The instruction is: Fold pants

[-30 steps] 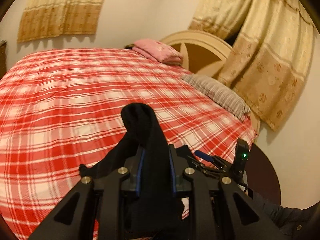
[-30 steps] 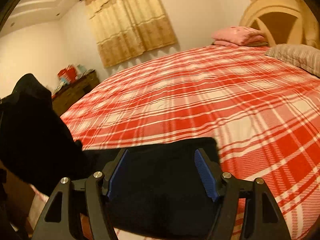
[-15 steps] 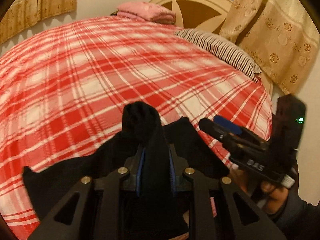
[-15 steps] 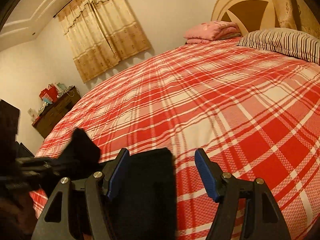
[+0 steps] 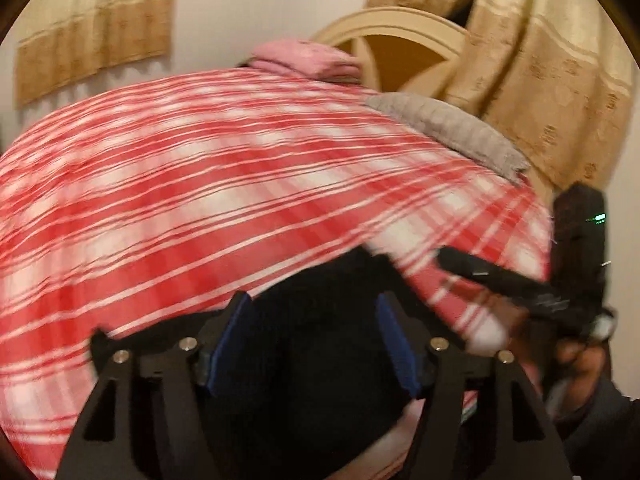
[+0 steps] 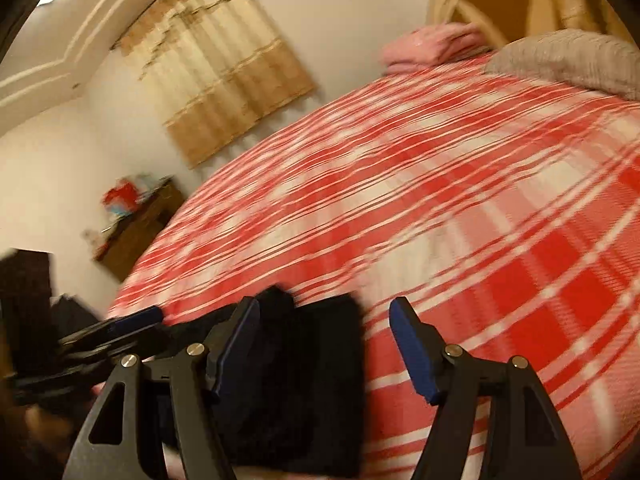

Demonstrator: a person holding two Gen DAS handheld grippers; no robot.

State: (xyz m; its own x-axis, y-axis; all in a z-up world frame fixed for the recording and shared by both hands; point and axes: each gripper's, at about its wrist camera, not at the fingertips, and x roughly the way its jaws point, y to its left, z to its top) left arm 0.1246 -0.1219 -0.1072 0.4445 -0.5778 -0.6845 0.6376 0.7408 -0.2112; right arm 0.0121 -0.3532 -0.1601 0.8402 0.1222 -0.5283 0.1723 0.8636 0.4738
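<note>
Here, the black pants are lying on my red plaid bedspread; my left tongs are opening around them, my right tongs spread, pinching nothing.

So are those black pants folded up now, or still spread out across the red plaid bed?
Folded: the black pants lie as a compact dark block with squared edges at the near edge of the red plaid bedspread.

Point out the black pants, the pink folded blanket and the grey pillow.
black pants (image 5: 320, 344): left wrist view, middle of the dark cloth.
pink folded blanket (image 5: 308, 59): left wrist view, its top face.
grey pillow (image 6: 572, 60): right wrist view, its upper surface.
</note>
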